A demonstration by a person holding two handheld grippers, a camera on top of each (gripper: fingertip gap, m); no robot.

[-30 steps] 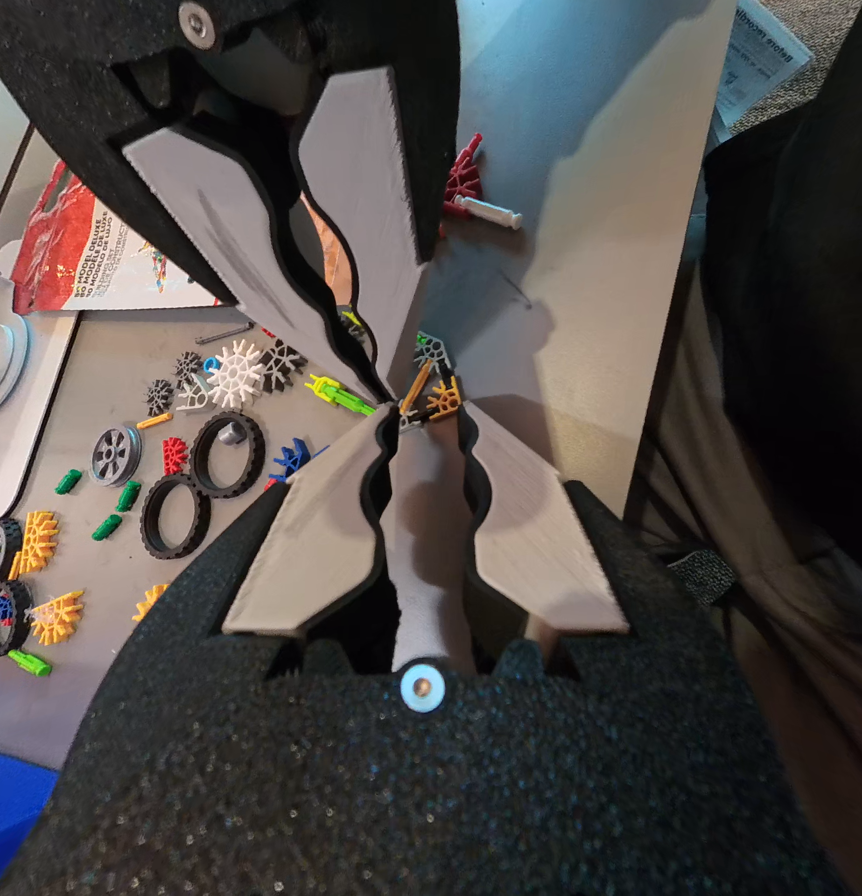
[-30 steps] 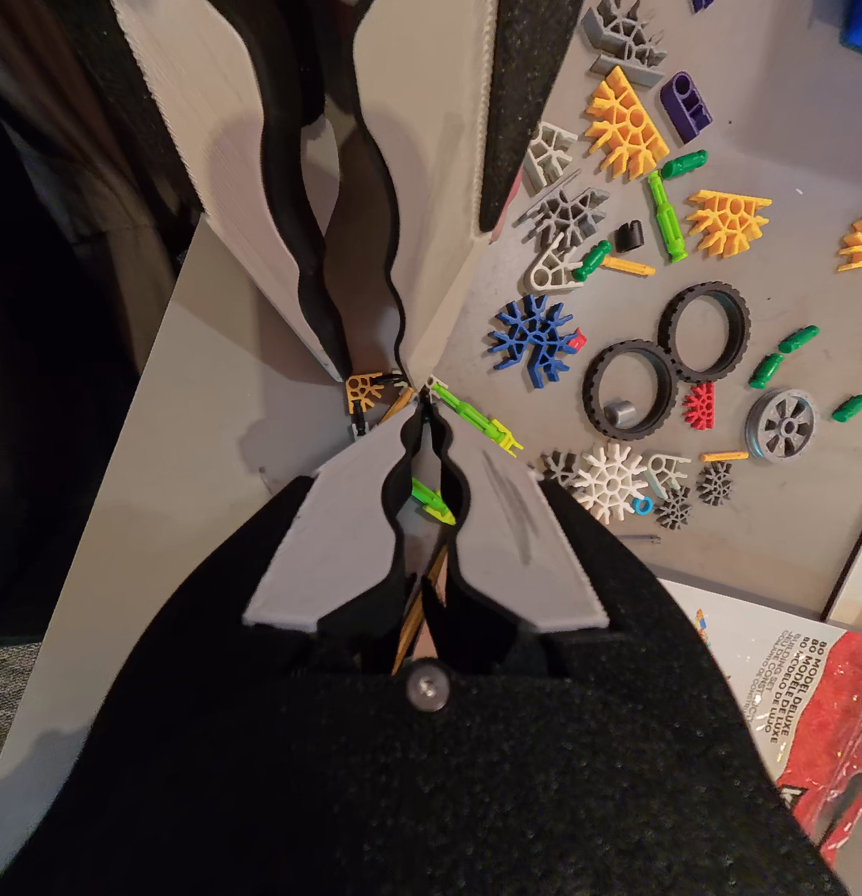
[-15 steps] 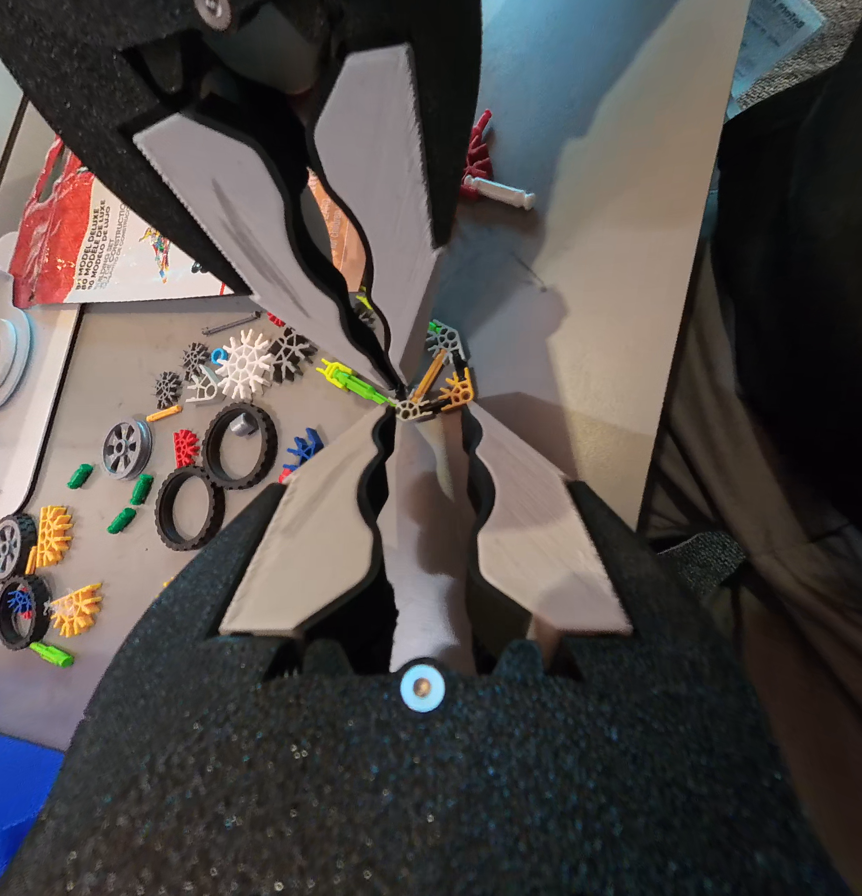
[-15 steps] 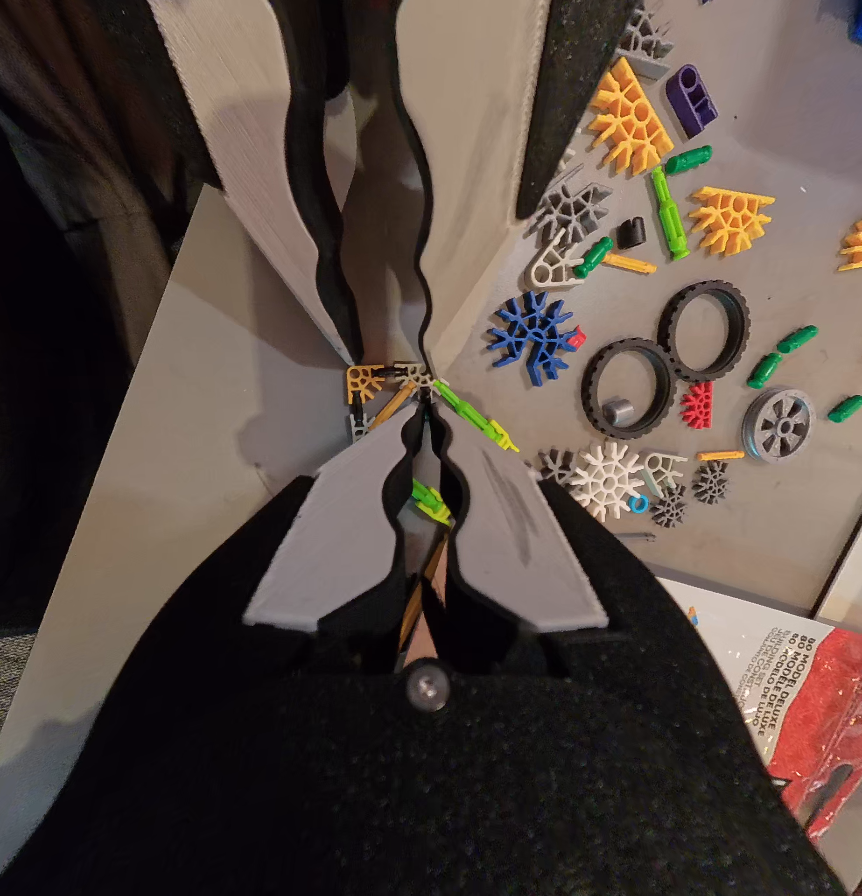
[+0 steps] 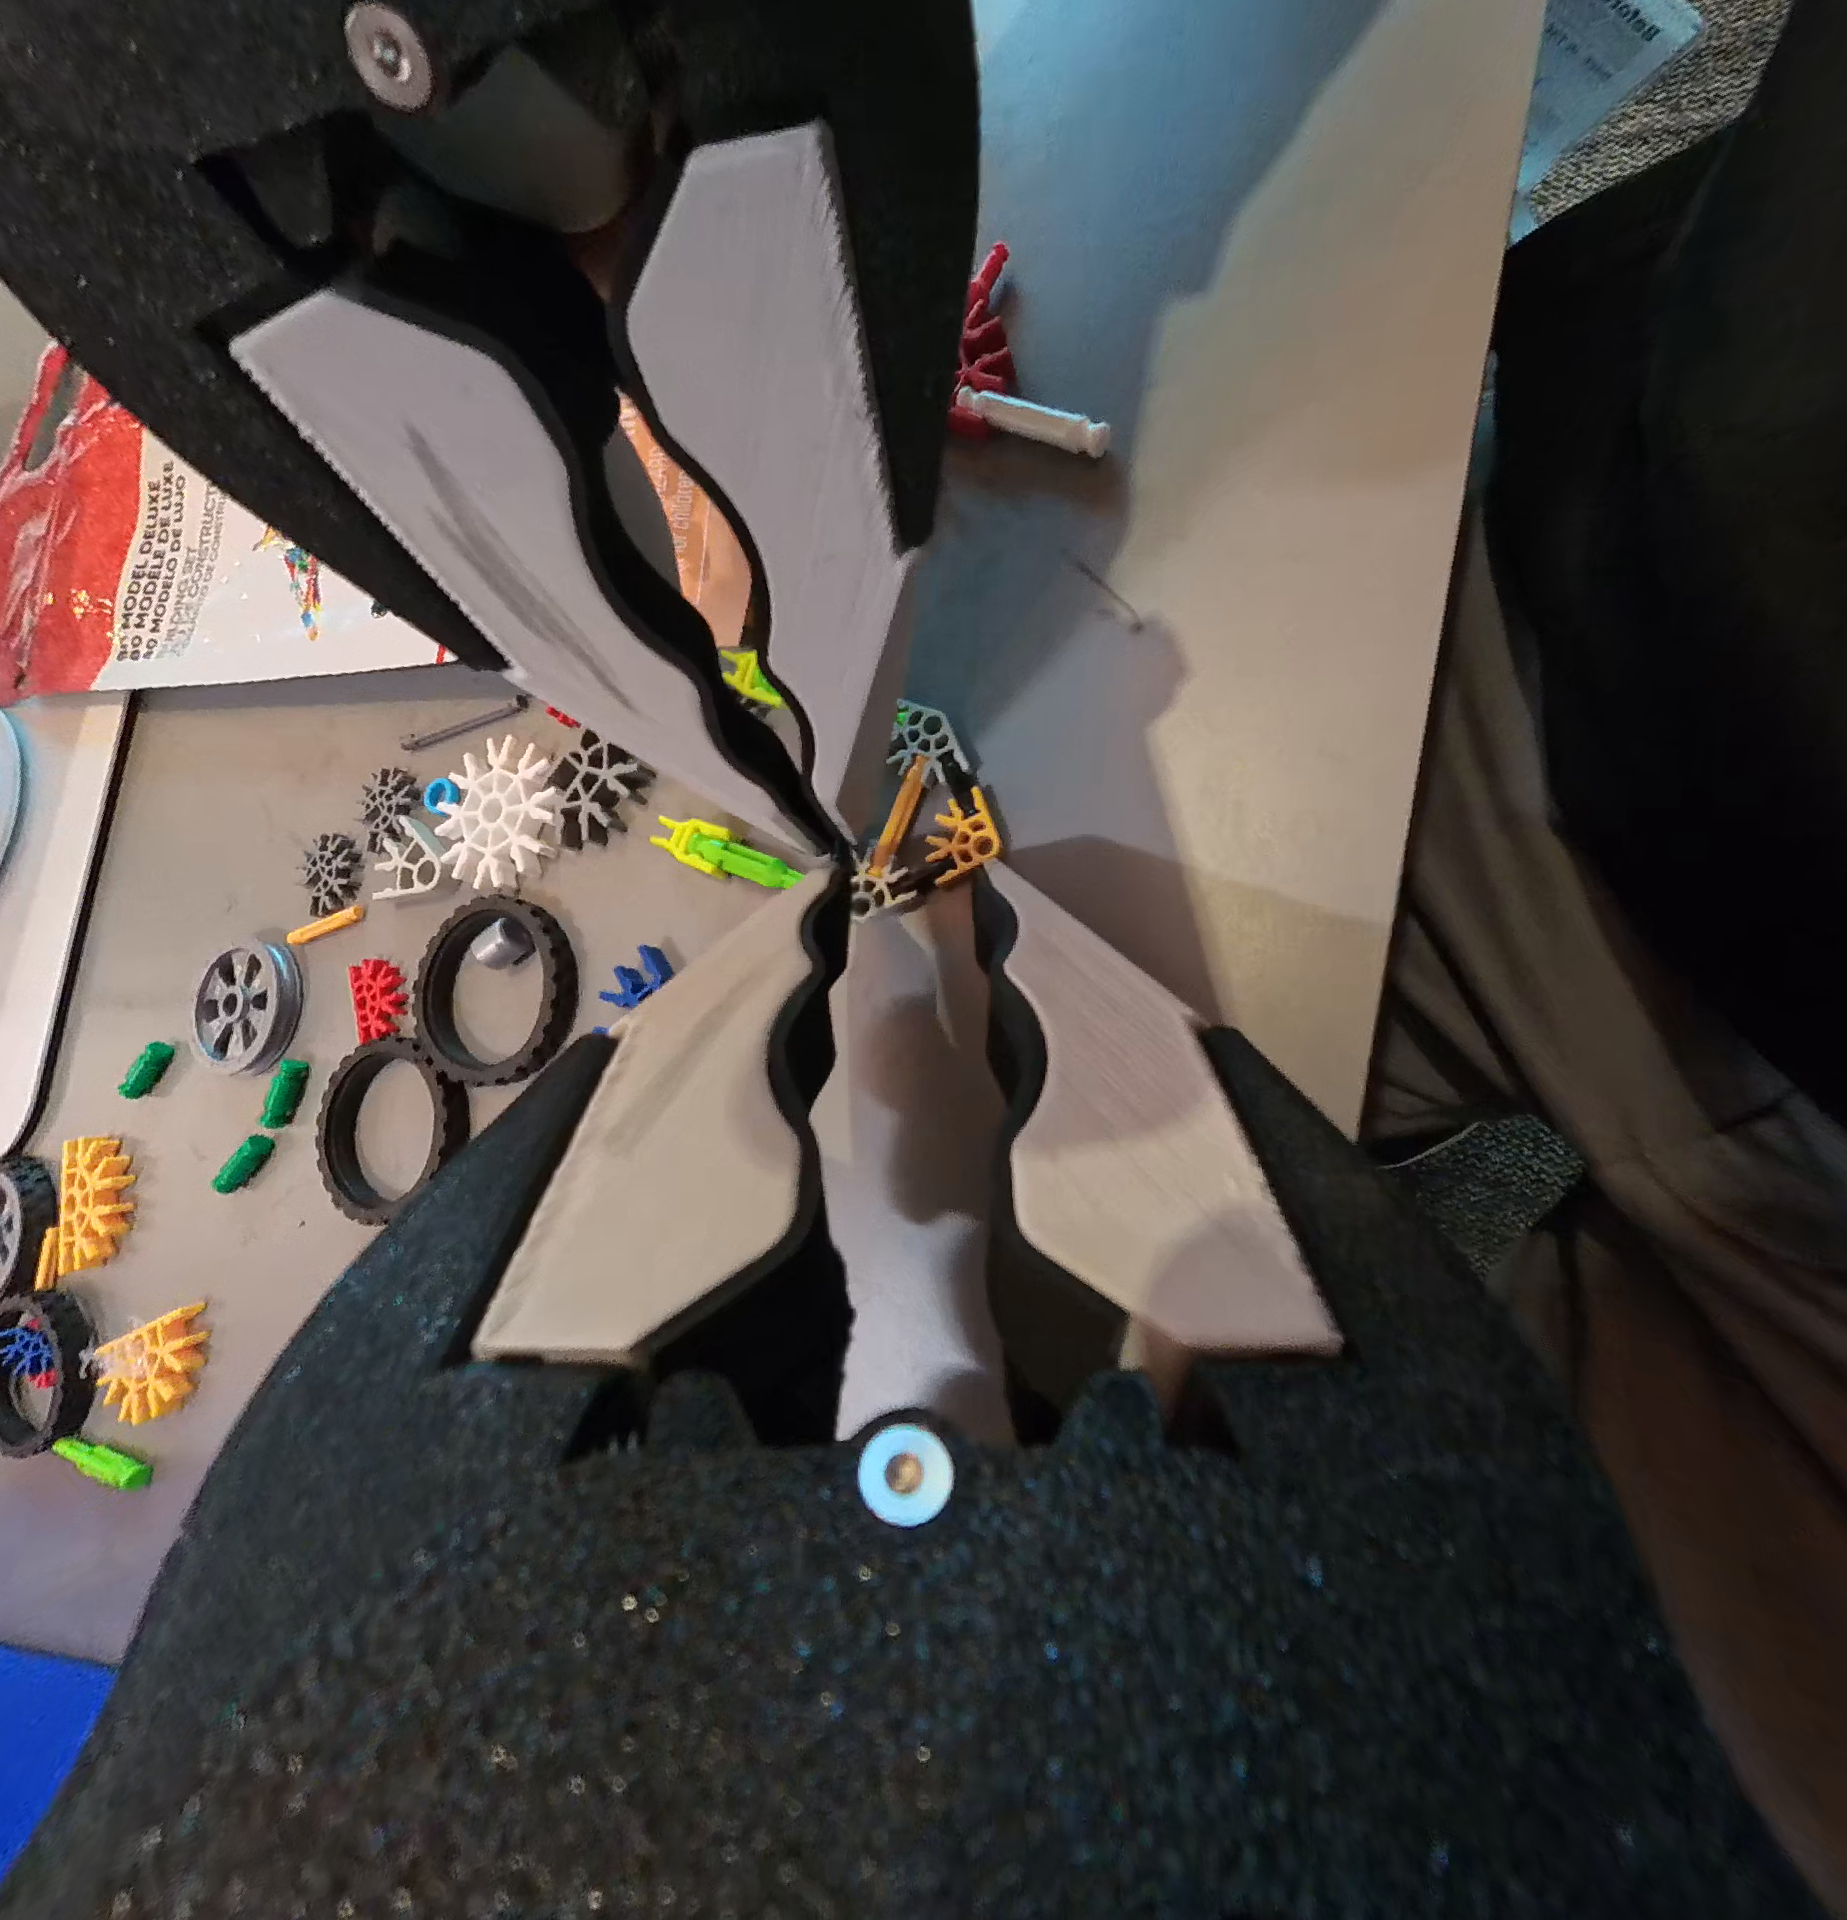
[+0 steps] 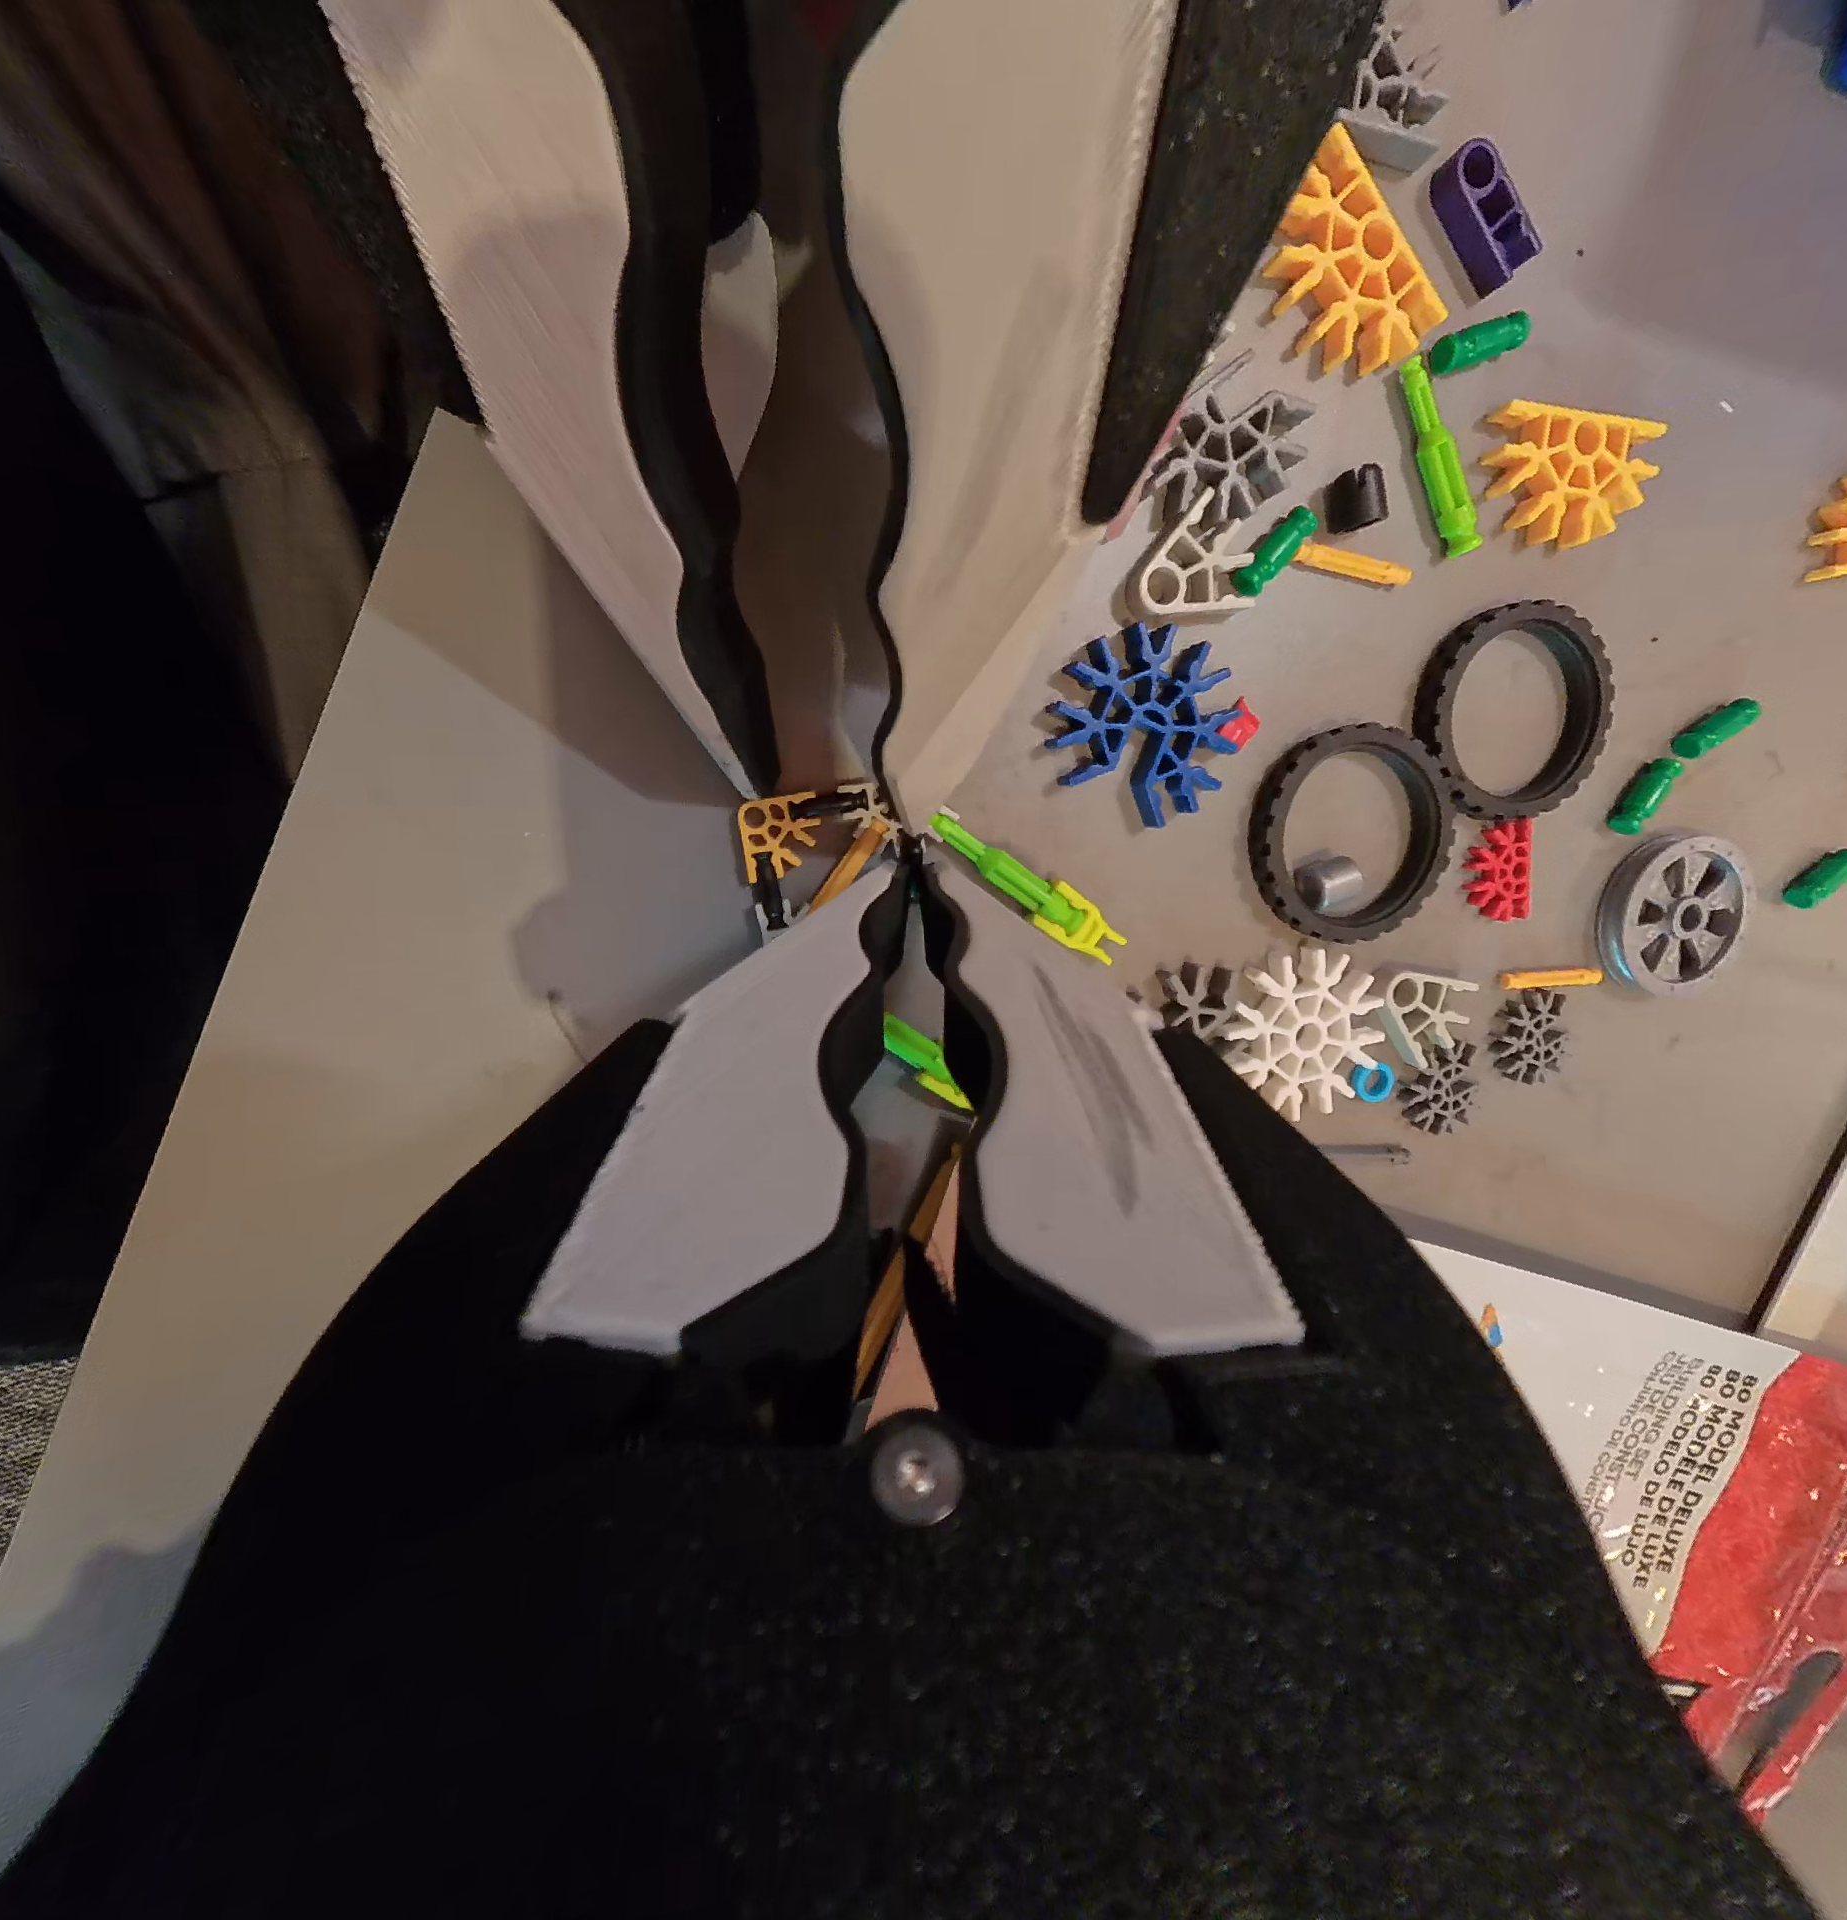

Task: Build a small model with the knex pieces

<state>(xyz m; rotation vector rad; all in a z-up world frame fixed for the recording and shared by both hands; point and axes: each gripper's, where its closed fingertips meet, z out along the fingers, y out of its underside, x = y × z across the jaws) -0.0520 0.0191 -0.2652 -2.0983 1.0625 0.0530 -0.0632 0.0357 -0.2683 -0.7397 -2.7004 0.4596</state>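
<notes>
My left gripper (image 5: 903, 894) is shut on a small assembly (image 5: 924, 831) of an orange connector (image 6: 773, 831), a grey connector (image 5: 872, 888), a black rod and a tan rod, just above the grey table. My right gripper (image 6: 911, 868) meets it tip to tip from the other side. It is shut on the end of a green rod (image 6: 1002, 868) that carries a yellow clip at its far end. Another green and yellow piece (image 6: 919, 1060) shows in the gap between the right fingers. I cannot tell whether it is held.
Loose parts lie beside the grippers: two black tyres (image 6: 1345, 831), a blue snowflake connector (image 6: 1147, 717), a white one (image 6: 1303, 1034), a grey wheel hub (image 6: 1677, 914) and yellow connectors (image 6: 1350, 249). A red and white packet (image 6: 1729, 1558) lies near. The table edge (image 5: 1418, 727) is close. Left and right tips are no more than a few centimetres apart.
Both grippers stay tip to tip. The left gripper and its assembly have shifted slightly, and the grey connector at the tips now shows.
</notes>
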